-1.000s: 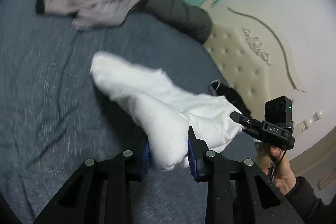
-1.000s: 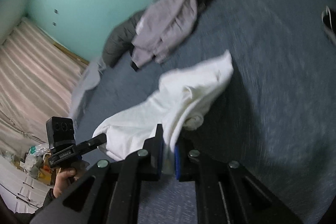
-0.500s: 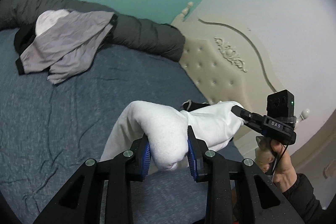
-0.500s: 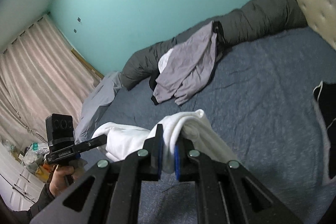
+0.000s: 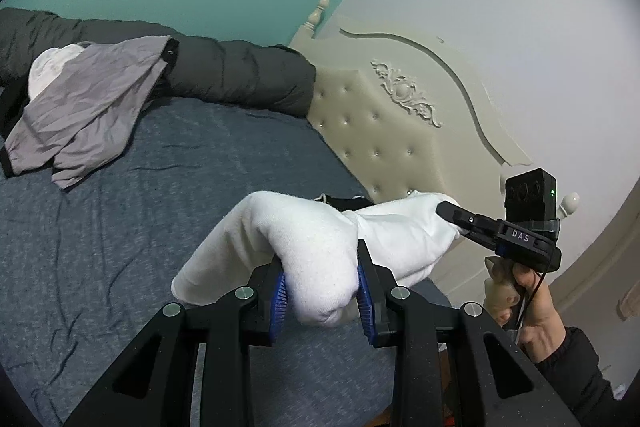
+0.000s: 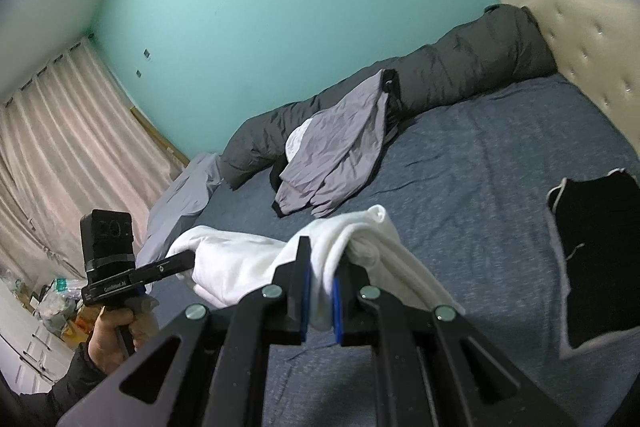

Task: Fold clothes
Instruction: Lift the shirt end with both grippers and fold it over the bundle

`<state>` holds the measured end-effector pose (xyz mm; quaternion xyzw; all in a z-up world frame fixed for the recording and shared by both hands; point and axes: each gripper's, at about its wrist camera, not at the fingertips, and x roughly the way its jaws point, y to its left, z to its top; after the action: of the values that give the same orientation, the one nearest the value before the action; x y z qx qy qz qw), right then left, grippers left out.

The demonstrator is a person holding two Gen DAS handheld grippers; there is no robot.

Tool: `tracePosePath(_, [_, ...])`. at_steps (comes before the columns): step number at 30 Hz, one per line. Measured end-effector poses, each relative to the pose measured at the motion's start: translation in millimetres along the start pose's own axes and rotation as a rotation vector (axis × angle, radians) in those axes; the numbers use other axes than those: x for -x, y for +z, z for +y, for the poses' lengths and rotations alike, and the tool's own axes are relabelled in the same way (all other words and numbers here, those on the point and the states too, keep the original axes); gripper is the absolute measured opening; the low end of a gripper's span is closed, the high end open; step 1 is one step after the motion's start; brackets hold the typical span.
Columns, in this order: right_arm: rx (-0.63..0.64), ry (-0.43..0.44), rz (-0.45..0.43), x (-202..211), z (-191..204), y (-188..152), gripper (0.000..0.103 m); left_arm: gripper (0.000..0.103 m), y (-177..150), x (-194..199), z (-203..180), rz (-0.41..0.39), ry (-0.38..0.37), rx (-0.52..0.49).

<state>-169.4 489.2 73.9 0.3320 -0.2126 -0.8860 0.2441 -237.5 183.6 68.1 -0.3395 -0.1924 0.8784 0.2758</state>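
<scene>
Left wrist view first: nearest to me, my left gripper [image 5: 320, 291] has its two black fingers, each with one ribbed blue pad, pinching a thick bunched roll of the white garment [image 5: 316, 247], a soft, finely knitted cloth. From that pinch the garment stretches across to my right gripper [image 5: 448, 211], whose two fingers are pressed together on its other end; a bare hand [image 5: 524, 299] in a dark sleeve grips that tool's handle. One loose tail of white cloth hangs from the left pinch toward the bed sheet [image 5: 120, 247], a blue-grey, speckled, lightly creased fabric, and I cannot tell if the tail touches it.

From the right wrist view I count the same single white garment [image 6: 244, 259], draped in folds between the two tools: the right gripper [image 6: 320, 291] clamps a thin fold between its blue pads, with almost no gap, and the left gripper [image 6: 176, 263] bites the far end at the left.

Farther out, one black garment [image 6: 596, 259] with a pale edge lies flat on the sheet at the right. Beyond it, one crumpled grey garment [image 6: 340, 151], thin and smooth, is thrown over a long, puffy dark quilt roll [image 6: 460, 75] that runs along the bed's far side; something white shows under it. One cream headboard [image 5: 380, 123], button-tufted with a carved scroll, stands at the head. Behind everything is a teal wall [image 6: 280, 7], and pleated pinkish curtains [image 6: 60, 147] hang at the left.
</scene>
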Motion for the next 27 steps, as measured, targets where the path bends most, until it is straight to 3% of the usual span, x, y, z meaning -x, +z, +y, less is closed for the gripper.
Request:
tracePosePath(14, [-0.058,-0.05,-0.04,33,-84,57,0.008,0.032,41,-98,-61,0.036,-0.003,-0.062])
tracePosePath(27, [-0.016,-0.146,-0.122,36,-174,178,0.008,0.032,128,-222,-122,0.013,-0.007,-0.139])
